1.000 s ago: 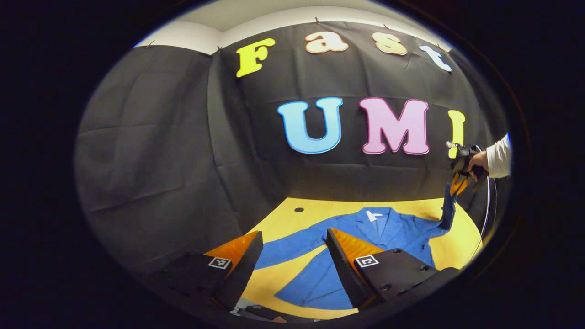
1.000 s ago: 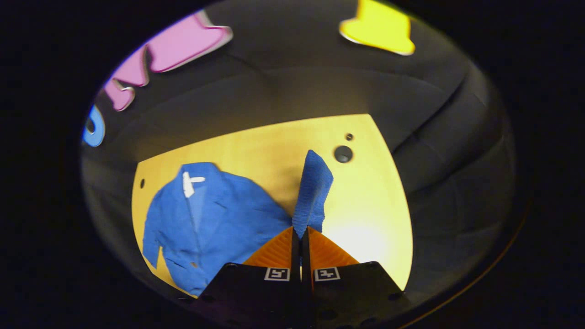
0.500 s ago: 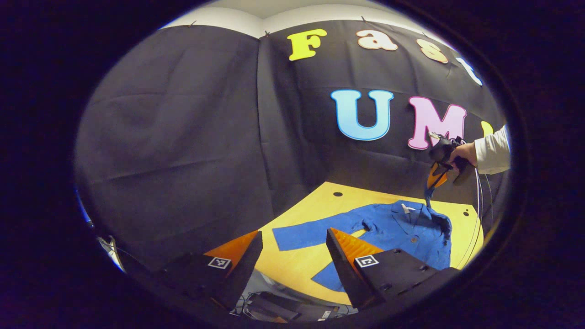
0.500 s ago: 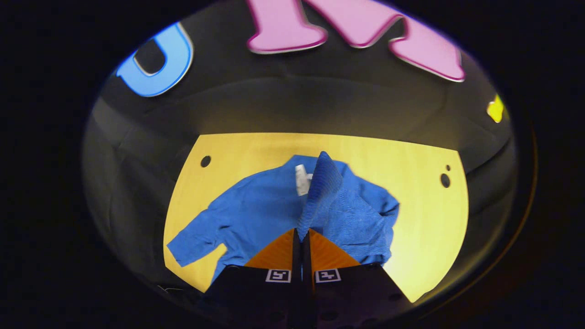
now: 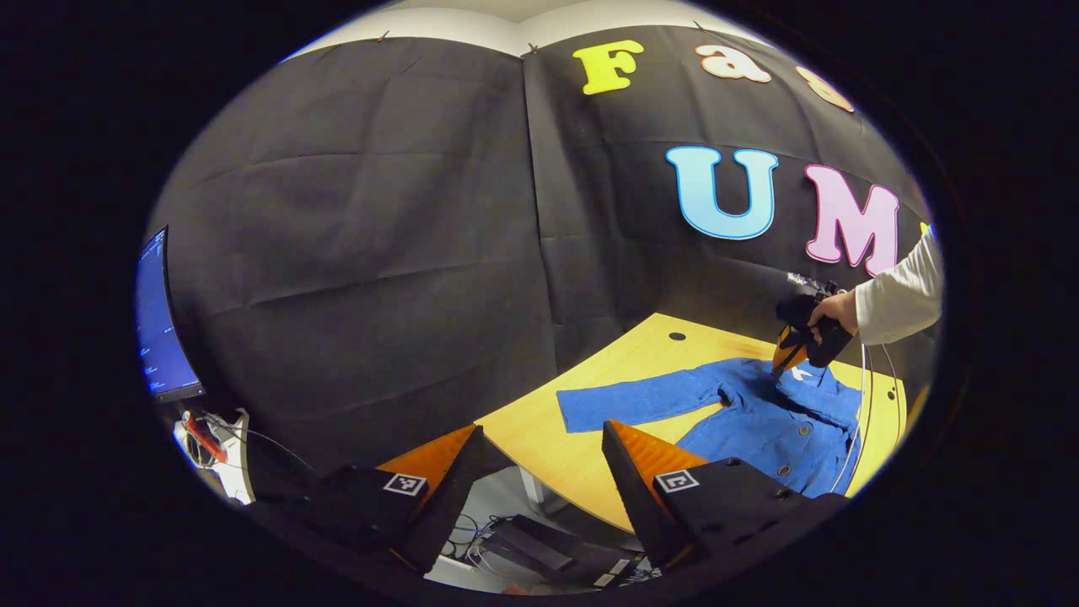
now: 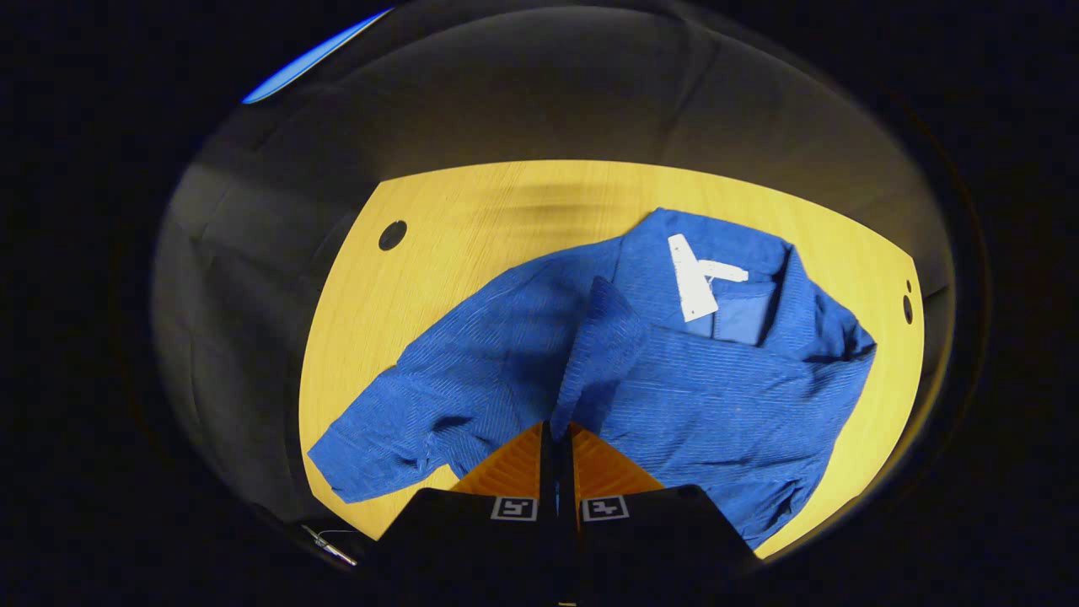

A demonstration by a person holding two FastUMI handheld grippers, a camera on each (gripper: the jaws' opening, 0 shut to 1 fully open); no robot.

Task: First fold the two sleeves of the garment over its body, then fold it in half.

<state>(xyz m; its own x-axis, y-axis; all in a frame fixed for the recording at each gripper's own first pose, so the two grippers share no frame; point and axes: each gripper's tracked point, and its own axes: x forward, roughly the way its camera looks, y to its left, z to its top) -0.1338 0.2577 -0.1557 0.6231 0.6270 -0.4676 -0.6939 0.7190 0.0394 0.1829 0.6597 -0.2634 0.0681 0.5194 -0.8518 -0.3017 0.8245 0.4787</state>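
A blue shirt (image 6: 674,379) is spread on the yellow table (image 6: 472,219), one sleeve (image 6: 603,354) pinched by the right gripper (image 6: 556,430) and laid over its body. The left gripper (image 5: 539,472) is held spread, off the table's edge.

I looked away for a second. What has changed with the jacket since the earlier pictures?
The right tongs, clamped on the right sleeve, carried it from out over the bare table in across the jacket and lower, near the collar. The left tongs stayed open and empty, swinging away to the side. The other sleeve remains spread flat.
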